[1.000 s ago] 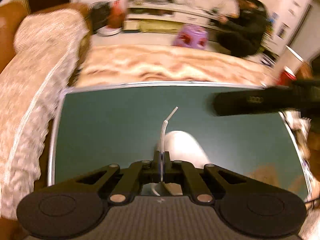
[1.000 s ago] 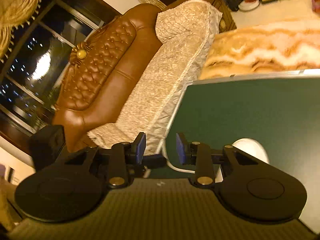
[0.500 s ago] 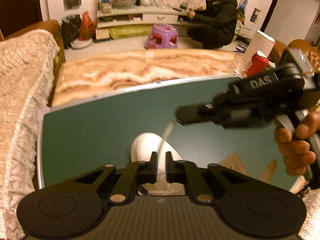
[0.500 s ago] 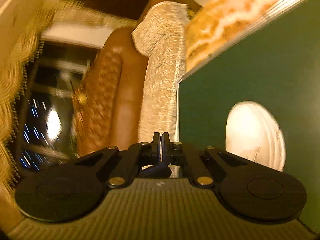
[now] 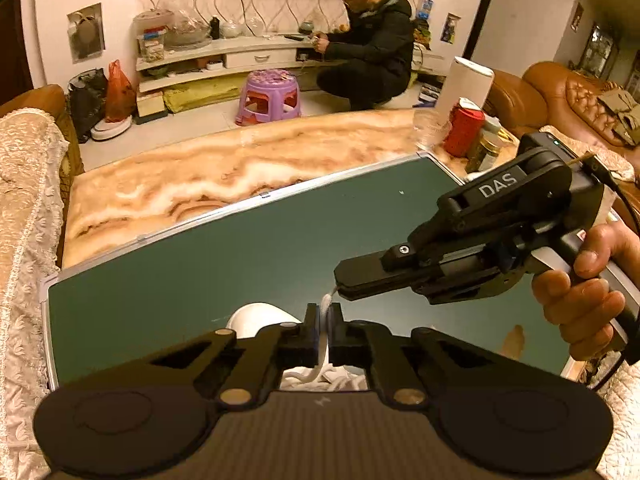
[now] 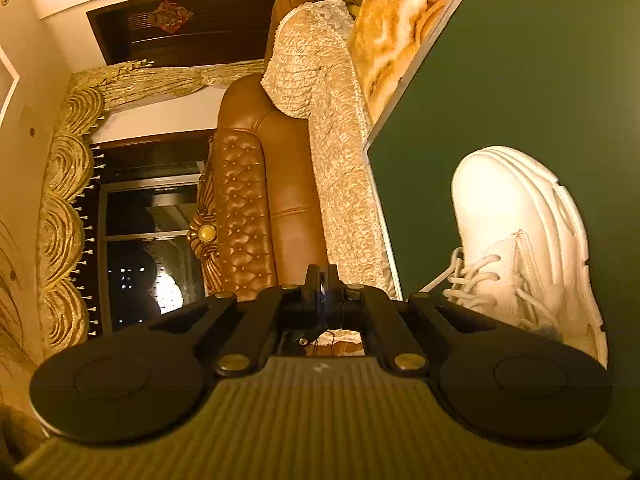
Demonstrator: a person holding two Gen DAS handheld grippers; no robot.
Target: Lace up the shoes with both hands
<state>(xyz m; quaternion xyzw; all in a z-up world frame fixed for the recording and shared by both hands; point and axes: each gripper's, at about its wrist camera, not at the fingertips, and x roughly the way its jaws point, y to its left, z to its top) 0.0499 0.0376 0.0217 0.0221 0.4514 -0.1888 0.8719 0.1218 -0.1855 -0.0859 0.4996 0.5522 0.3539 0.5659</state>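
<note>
A white shoe stands on the green mat; only its toe peeks out above my left gripper. My left gripper points down over the shoe, and its jaws are closing with the white shoelace pinched between the pads. The lace rises a short way to the tip of my right gripper, which comes in from the right in a person's hand. In the right wrist view my right gripper is shut, rolled sideways, left of the shoe's laced eyelets.
The mat lies on a marble-patterned table with a red can, jars and a white cylinder at its far right corner. A lace-covered leather sofa runs along the left. A person crouches beyond, near a purple stool.
My right gripper went from open to shut, rolled onto its side, and dropped to the lace just above my left gripper. The left gripper shifted and tilted, still around the lace.
</note>
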